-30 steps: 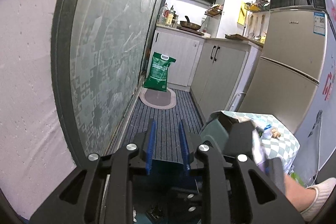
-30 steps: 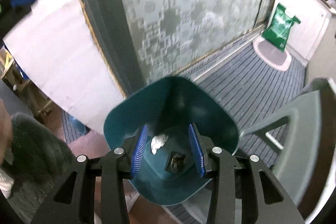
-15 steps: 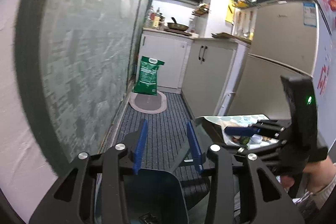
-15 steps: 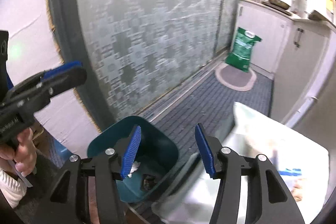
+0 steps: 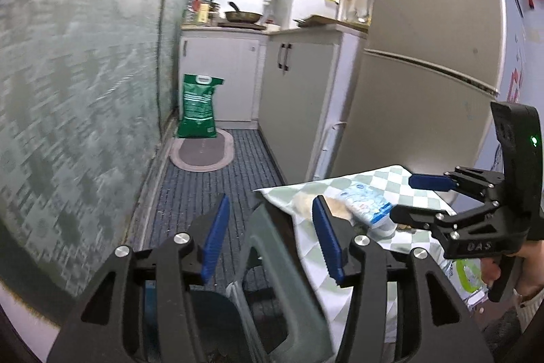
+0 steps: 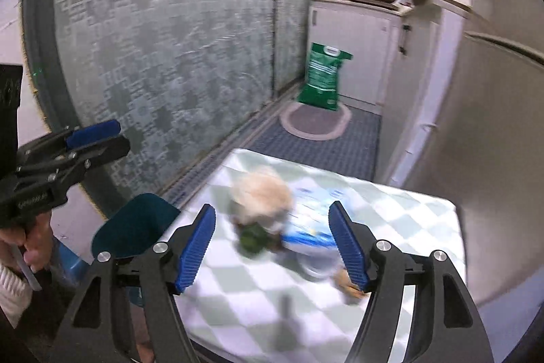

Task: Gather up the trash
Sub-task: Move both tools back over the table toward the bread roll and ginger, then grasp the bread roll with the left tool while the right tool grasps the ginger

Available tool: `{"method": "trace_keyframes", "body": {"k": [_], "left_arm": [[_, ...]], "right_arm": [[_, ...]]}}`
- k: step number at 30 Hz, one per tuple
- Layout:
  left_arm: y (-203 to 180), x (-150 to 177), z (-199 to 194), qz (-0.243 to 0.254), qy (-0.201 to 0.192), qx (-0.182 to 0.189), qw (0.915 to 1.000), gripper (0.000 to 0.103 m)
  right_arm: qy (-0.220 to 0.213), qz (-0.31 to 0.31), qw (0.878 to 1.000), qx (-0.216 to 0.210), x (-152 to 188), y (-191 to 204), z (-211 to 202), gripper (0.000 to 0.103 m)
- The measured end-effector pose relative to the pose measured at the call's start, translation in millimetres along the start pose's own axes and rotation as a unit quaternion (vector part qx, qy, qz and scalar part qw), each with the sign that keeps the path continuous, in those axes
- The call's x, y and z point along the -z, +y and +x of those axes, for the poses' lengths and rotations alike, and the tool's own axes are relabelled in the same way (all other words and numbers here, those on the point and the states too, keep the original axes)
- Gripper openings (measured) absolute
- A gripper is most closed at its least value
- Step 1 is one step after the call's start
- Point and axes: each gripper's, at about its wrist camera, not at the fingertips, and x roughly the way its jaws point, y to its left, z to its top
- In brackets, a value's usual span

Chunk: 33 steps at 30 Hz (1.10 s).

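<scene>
Location of trash: a small heap lies on the table [image 6: 391, 261] with the green-and-white checked cloth, toward its far half, beside the fridge [image 5: 425, 91].
Items in heap: a pale crumpled wad [image 6: 261, 193], a blue-and-white plastic wrapper [image 6: 309, 227], a dark green lump [image 6: 253, 238] and a brownish scrap [image 6: 350, 284]; all blurred, exact nature not determinable.
Bin: a teal bin [image 6: 136, 227] stands on the floor just beside the table's near-left corner.
Right gripper [image 6: 272, 247]: jaws apart and opening, nothing between the pads; it hangs above the heap, not touching.
Left gripper [image 5: 268, 233]: jaws apart and opening, empty; it points past the table edge toward the kitchen floor.
Handling, wad: judged very light and soft; it should compress, so a pinch across its middle suffices.
Handling, wrapper: judged light, thin and slippery; take it at a crumpled fold, not a flat edge.
Handling, scrap: small, likely crumbly; grip gently.
Risk: the cloth may be pinched with the trash.
</scene>
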Motion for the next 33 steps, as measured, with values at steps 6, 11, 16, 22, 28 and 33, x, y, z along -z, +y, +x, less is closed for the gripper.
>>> {"method": "trace_keyframes", "body": {"k": [6, 11, 16, 22, 28, 33], "left_arm": [[-30, -6, 45, 0.027, 0.028, 0.018, 0.9991, 0.053], [-41, 1, 75, 0.029, 0.055, 0.028, 0.9977, 0.053], [-54, 7, 96, 0.039, 0.078, 0.017, 0.9961, 0.053], [-64, 12, 113, 0.059, 0.095, -0.001, 0.9938, 0.053], [-64, 15, 120, 0.064, 0.106, -0.007, 0.9923, 0.029], [-64, 15, 120, 0.058, 0.105, -0.006, 0.9927, 0.011]], "right_arm": [[0.006, 0.025, 1.0, 0.013, 16, -34, -7, 0.072], [0.007, 0.044, 0.999, 0.013, 26, -52, -13, 0.076], [0.014, 0.053, 0.998, 0.009, 36, -61, -12, 0.077], [0.022, 0.058, 0.998, 0.007, 46, -69, -13, 0.077], [0.021, 0.067, 0.998, 0.001, 50, -73, -14, 0.078], [0.028, 0.061, 0.998, 0.001, 50, -69, -10, 0.078]]}}
